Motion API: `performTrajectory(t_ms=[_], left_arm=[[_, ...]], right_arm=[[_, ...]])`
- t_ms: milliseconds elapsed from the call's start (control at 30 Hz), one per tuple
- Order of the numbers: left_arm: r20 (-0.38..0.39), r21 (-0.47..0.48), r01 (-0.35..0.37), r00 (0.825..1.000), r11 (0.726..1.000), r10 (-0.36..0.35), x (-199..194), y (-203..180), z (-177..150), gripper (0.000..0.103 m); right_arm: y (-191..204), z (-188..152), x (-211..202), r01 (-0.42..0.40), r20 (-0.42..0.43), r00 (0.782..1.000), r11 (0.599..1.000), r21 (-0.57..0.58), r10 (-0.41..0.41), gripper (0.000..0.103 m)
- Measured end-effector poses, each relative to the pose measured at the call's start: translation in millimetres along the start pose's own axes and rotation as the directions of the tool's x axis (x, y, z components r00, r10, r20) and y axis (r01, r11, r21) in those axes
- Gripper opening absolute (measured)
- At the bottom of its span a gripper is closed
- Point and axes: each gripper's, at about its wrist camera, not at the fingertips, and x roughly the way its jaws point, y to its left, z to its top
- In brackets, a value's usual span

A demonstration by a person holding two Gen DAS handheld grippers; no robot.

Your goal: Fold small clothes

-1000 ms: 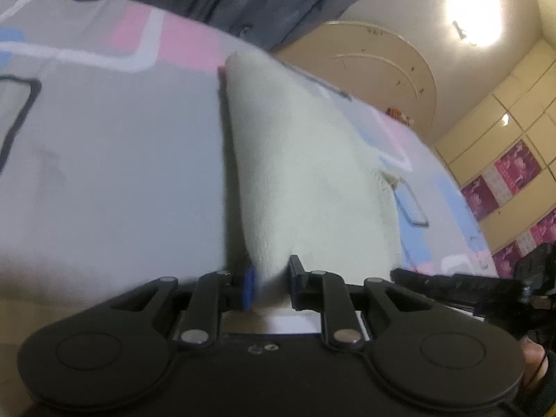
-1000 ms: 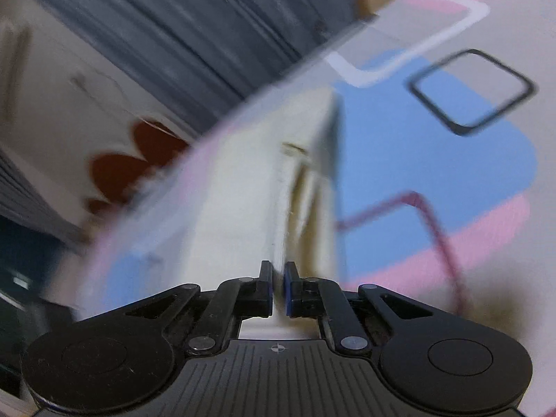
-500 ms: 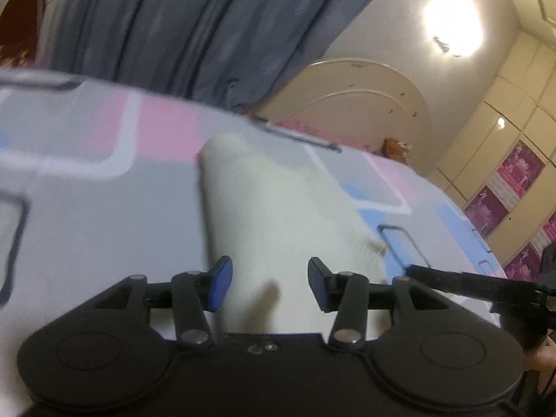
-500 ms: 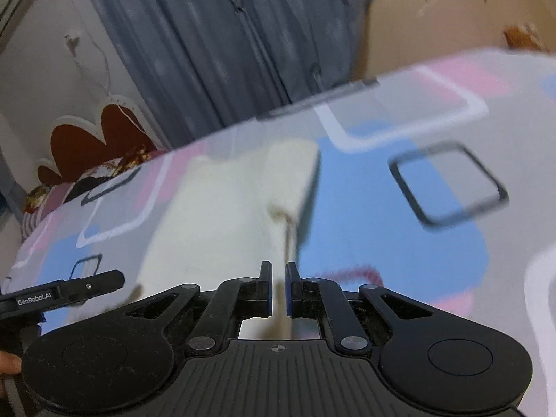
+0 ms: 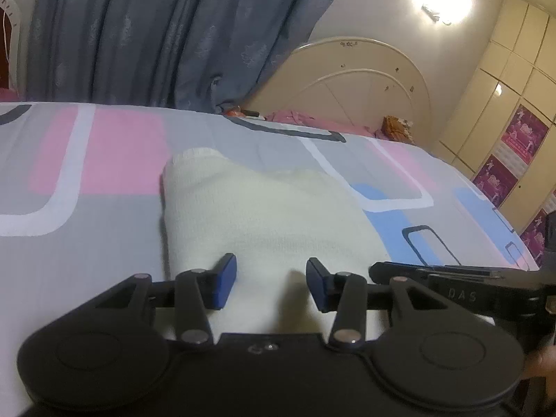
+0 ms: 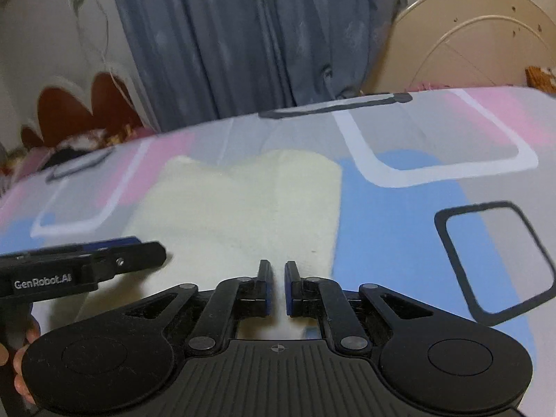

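A cream knitted garment (image 5: 264, 208) lies folded flat on the patterned bed sheet (image 5: 104, 226). My left gripper (image 5: 271, 278) hovers over its near edge, open, with nothing between the blue pads. In the right wrist view the same garment (image 6: 236, 201) lies ahead, its right edge straight. My right gripper (image 6: 276, 286) is shut over the garment's near right corner and holds nothing. A black finger (image 5: 434, 274) of the right gripper reaches in from the right of the left wrist view. A finger (image 6: 104, 260) of the left gripper shows at the left of the right wrist view.
The grey sheet (image 6: 434, 243) carries pink, blue and white squares. A blue-grey curtain (image 5: 156, 34) hangs behind the bed. A cream headboard (image 5: 365, 80) stands at the far right, with wardrobe doors (image 5: 514, 104) beyond it. A person's fingers (image 6: 21, 365) hold the left gripper's handle.
The left gripper let go of the garment's edge and opened. Both grippers drew back and levelled out. The garment, lifted before, now lies flat on the sheet.
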Motion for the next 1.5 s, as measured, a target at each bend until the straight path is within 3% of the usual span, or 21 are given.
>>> performTrajectory(t_ms=[67, 133, 333, 567, 733, 800, 833, 867, 900, 1000, 1167, 1300, 1500], left_arm=[[0.025, -0.002, 0.001, 1.000, 1.000, -0.001, -4, -1, 7, 0.043], [0.048, 0.010, -0.016, 0.999, 1.000, 0.015, 0, -2, 15, 0.043], [0.032, -0.027, -0.051, 0.998, 0.998, 0.052, 33, 13, 38, 0.043], [0.028, -0.031, -0.096, 0.995, 0.995, 0.097, 55, 27, 42, 0.046], [0.089, 0.008, -0.105, 0.991, 0.994, 0.104, 47, 18, 44, 0.043], [0.095, 0.005, -0.113, 0.989, 0.994, 0.112, 52, 18, 48, 0.043], [0.079, -0.009, -0.115, 0.990, 0.993, 0.115, 57, 20, 49, 0.043], [0.057, -0.018, -0.120, 0.991, 0.993, 0.121, 64, 22, 49, 0.044], [0.026, -0.022, -0.125, 0.992, 0.992, 0.126, 71, 25, 49, 0.046], [0.025, -0.019, -0.123, 0.992, 0.992, 0.124, 73, 29, 46, 0.046], [0.056, 0.001, -0.156, 0.986, 0.988, 0.155, 62, 23, 43, 0.049], [0.081, 0.004, -0.179, 0.981, 0.984, 0.178, 44, 17, 36, 0.059], [0.076, 0.030, -0.194, 0.979, 0.981, 0.191, 22, 8, 25, 0.060]], right_arm=[[-3, 4, -3, -0.011, 0.004, 1.000, 1.000, 0.010, 0.011, 0.007], [0, 9, -11, -0.035, 0.071, 0.997, 0.999, -0.004, 0.035, 0.007], [11, 25, 16, 0.010, 0.133, 0.991, 0.999, -0.044, -0.004, 0.008], [5, 42, 64, 0.046, 0.072, 0.997, 0.998, -0.048, -0.042, 0.008], [-1, 44, 60, 0.028, 0.070, 0.997, 0.998, -0.054, -0.024, 0.008], [2, 50, 58, 0.022, 0.104, 0.994, 0.997, -0.077, -0.014, 0.015], [4, 51, 57, 0.021, 0.126, 0.992, 0.996, -0.087, -0.009, 0.035], [7, 52, 58, 0.027, 0.141, 0.990, 0.995, -0.096, -0.013, 0.062], [9, 52, 62, 0.042, 0.144, 0.989, 0.993, -0.107, -0.027, 0.069], [5, 44, 83, 0.063, 0.058, 0.997, 0.993, -0.102, -0.057, 0.069], [-1, 43, 77, 0.053, 0.062, 0.997, 0.996, -0.078, -0.048, 0.069], [0, 43, 59, 0.062, 0.092, 0.994, 0.997, -0.047, -0.058, 0.069], [6, 25, 24, 0.070, 0.120, 0.991, 0.995, -0.064, -0.062, 0.069]])
